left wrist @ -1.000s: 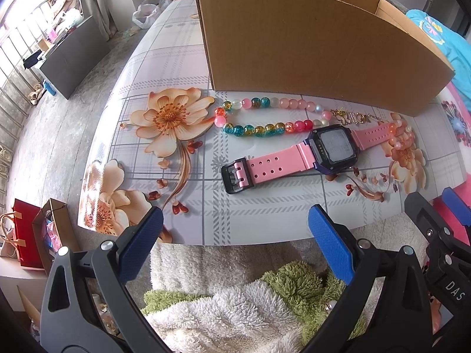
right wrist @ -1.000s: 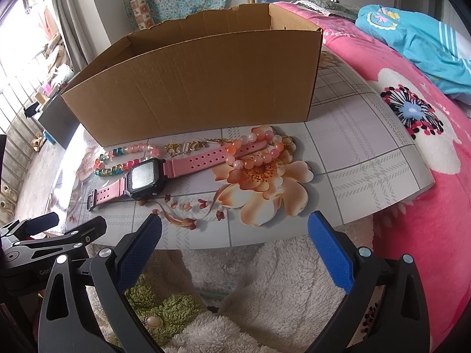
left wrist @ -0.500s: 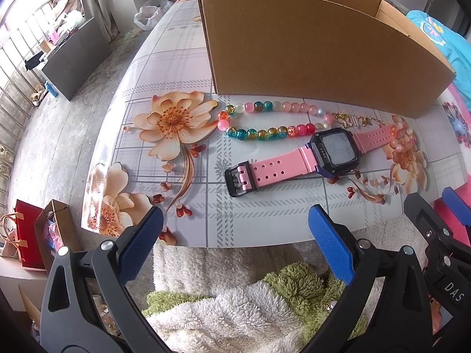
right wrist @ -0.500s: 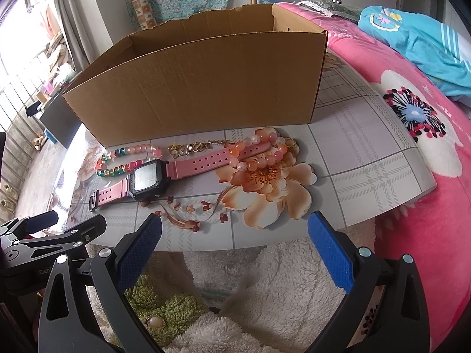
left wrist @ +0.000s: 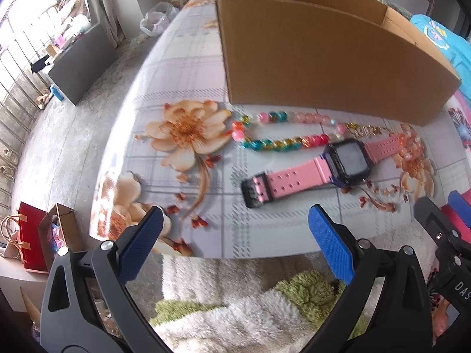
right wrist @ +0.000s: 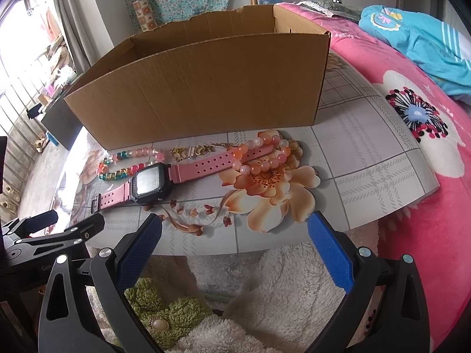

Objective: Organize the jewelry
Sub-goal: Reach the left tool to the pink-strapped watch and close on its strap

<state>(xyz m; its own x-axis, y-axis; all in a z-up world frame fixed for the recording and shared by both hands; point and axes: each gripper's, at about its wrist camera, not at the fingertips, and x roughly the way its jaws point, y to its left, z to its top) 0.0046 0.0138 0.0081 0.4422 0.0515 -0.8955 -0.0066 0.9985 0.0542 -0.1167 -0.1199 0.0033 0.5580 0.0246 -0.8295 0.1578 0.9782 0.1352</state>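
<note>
Nearest, the left claw (left wrist: 234, 242) and the right claw (right wrist: 234, 241) both hang spread wide and empty, short of the worktop (right wrist: 379, 147) edge; just beyond lies the pink watch (left wrist: 318, 167), flat, its far strap under the peach bead bracelet (right wrist: 265, 158); behind it sit the multicoloured bead bracelet (left wrist: 276, 132) and a small gold chain (right wrist: 191, 150); farthest stands the cardboard box (right wrist: 206, 88), open-topped. Best to take the watch by its free buckle end, lifting slowly so the beads slide off rather than drag.
</note>
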